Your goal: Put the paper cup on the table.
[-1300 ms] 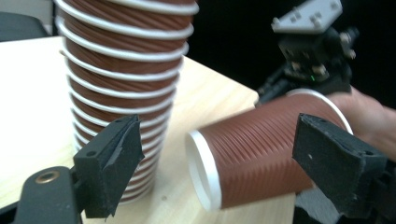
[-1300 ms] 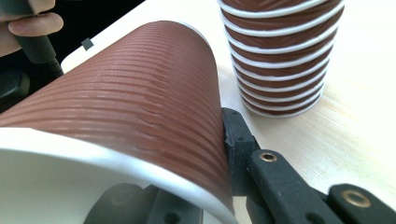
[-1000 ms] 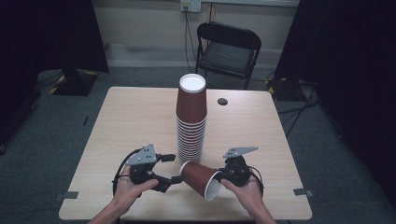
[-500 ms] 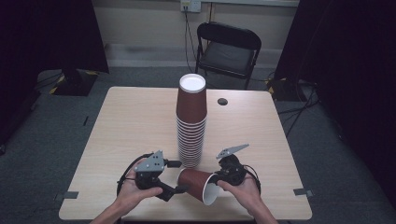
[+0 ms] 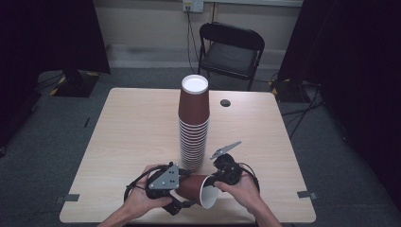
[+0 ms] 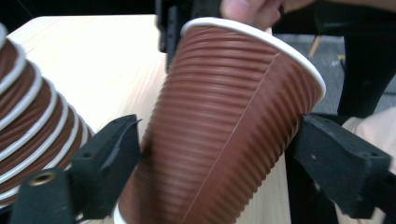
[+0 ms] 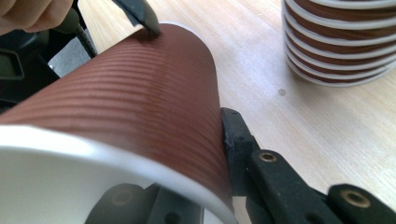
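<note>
- The single cup (image 5: 196,188) lay on its side just above the counter (image 5: 132,142), near the near edge. Its long axis ran parallel to that edge, mouth toward the right tool (image 5: 218,178), base toward the left tool (image 5: 182,201).
- The left tool's jaws stood partly open, one at each side of the cup's lower wall (image 6: 224,130); a firm clamp could not be confirmed.
- The right tool's jaws pinched the cup at its rim (image 7: 140,154), one jaw outside the wall.
- The cup stack (image 5: 193,127) stood upright farther in, mid-counter, just beyond both tools.
</note>
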### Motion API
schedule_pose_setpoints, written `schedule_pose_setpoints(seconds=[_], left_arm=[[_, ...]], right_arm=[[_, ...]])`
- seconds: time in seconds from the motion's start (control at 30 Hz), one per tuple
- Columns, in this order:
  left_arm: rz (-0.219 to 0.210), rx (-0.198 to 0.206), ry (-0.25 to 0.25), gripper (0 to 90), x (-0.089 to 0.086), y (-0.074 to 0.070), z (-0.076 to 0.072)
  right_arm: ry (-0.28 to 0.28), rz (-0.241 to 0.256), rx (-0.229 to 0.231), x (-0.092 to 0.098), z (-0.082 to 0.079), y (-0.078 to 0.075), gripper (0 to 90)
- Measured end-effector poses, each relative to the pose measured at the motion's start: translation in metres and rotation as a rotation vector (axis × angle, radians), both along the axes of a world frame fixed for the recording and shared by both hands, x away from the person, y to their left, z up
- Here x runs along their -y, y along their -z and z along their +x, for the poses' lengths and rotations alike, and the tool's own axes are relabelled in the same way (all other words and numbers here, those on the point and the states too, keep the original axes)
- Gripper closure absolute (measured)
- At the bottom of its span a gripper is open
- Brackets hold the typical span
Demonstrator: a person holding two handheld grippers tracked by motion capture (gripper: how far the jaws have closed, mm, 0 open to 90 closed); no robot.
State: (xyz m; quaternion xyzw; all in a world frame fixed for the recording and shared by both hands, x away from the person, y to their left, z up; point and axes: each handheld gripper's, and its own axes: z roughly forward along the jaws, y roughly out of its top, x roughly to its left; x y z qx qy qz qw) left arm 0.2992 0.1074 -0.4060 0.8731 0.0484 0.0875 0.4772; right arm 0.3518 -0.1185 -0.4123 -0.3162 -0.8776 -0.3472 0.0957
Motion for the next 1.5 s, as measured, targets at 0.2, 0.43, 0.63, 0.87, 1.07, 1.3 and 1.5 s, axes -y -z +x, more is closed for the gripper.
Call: schedule_pose_setpoints(seconds=[0.2, 0.43, 0.63, 0.87, 1.07, 1.3, 1.5], left_arm=[[0.052, 0.05, 0.033, 12.2, 0.005, 0.005, -0.002], [0.102, 0.095, 0.051, 10.2, 0.014, 0.009, -0.006], [0.101, 0.091, 0.056, 5.2, 0.017, 0.011, -0.005], [0.114, 0.093, 0.022, 3.7, 0.022, 0.018, -0.006], [0.129, 0.122, 0.032, 5.9, 0.024, 0.02, -0.007], [0.147, 0.156, 0.033, 7.7, 0.027, 0.023, -0.009], [0.149, 0.169, 0.029, 8.1, 0.029, 0.025, -0.01]], right_arm=[[-0.029, -0.047, -0.055, -0.008, 0.007, 0.004, 86.7], [-0.057, -0.103, -0.103, -0.017, 0.013, 0.009, 86.7], [-0.074, -0.115, -0.117, -0.027, 0.014, 0.006, 86.7], [-0.075, -0.125, -0.158, -0.034, 0.017, 0.009, 86.7], [-0.078, -0.117, -0.184, -0.036, 0.018, 0.01, 86.7], [-0.079, -0.119, -0.201, -0.036, 0.016, 0.009, 86.7], [-0.065, -0.118, -0.201, -0.035, 0.015, 0.009, 86.7]])
